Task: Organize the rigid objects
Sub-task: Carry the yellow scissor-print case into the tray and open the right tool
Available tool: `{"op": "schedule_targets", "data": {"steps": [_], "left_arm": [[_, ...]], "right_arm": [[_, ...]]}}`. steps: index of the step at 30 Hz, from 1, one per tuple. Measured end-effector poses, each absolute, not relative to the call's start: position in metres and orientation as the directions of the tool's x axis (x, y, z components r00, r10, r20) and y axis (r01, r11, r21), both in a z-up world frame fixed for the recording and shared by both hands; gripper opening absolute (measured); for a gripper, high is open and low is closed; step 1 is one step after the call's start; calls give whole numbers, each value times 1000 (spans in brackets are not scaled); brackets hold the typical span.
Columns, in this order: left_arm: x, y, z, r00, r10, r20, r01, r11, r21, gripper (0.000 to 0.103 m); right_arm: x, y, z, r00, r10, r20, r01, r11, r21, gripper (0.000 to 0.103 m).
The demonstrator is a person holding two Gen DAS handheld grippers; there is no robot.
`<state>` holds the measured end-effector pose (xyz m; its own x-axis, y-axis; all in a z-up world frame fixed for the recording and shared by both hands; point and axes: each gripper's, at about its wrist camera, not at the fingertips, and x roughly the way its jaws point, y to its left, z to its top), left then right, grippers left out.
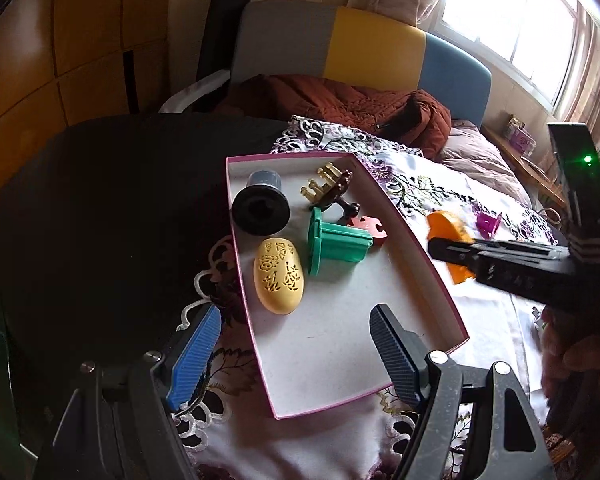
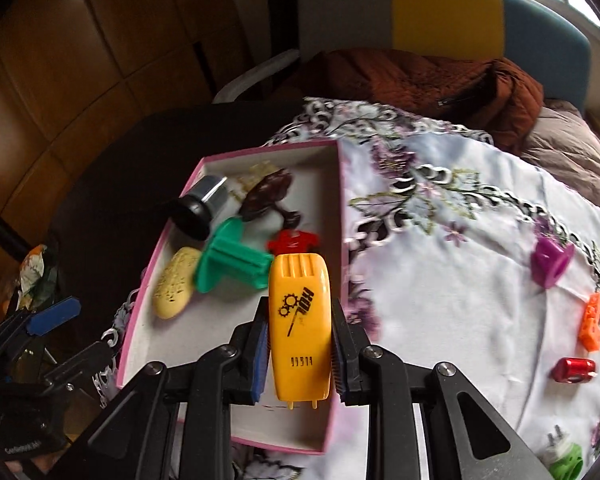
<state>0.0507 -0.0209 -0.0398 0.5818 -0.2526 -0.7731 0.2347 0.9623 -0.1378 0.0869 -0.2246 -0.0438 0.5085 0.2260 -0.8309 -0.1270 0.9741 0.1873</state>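
Note:
A pink-rimmed white box (image 1: 420, 248) (image 2: 342, 208) sits on a flowered cloth. It holds a black cylinder (image 1: 260, 208), a green spool (image 1: 334, 242), a yellow perforated oval (image 1: 278, 276), a red piece (image 1: 366, 226) and a brown-and-gold piece (image 1: 328, 186). My right gripper (image 2: 299, 356) is shut on an orange-yellow flat piece (image 2: 300, 320) with gear print, held over the box's right side; it also shows in the left wrist view (image 1: 448, 228). My left gripper (image 1: 296, 356) is open and empty above the box's near end.
On the cloth right of the box lie a purple piece (image 2: 550, 264), an orange piece (image 2: 592, 324), a red cylinder (image 2: 574, 370) and a green-white piece (image 2: 564, 460). A dark table surface (image 1: 112, 208) lies left; a bed with a brown jacket (image 2: 420, 76) is behind.

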Motion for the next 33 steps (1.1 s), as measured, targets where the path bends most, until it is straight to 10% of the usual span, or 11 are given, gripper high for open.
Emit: {"op": "schedule_targets", "data": {"steps": [19,25,33], "left_arm": [[52,-2,-44,591,-234,-772,189,971,-150,78],[51,-4,-43,591,-228,-774,193,971,-138,78],[47,-10,-42,590,-225,-776,209,970,-122,78]], "right_arm": [[127,-201,-96,440,80,-894,-58,996,60,28],[113,-204,-83,483,118,-867,-71,993,96,55],[98,-209,-56,545,144,-826,-83,990,119,65]]}}
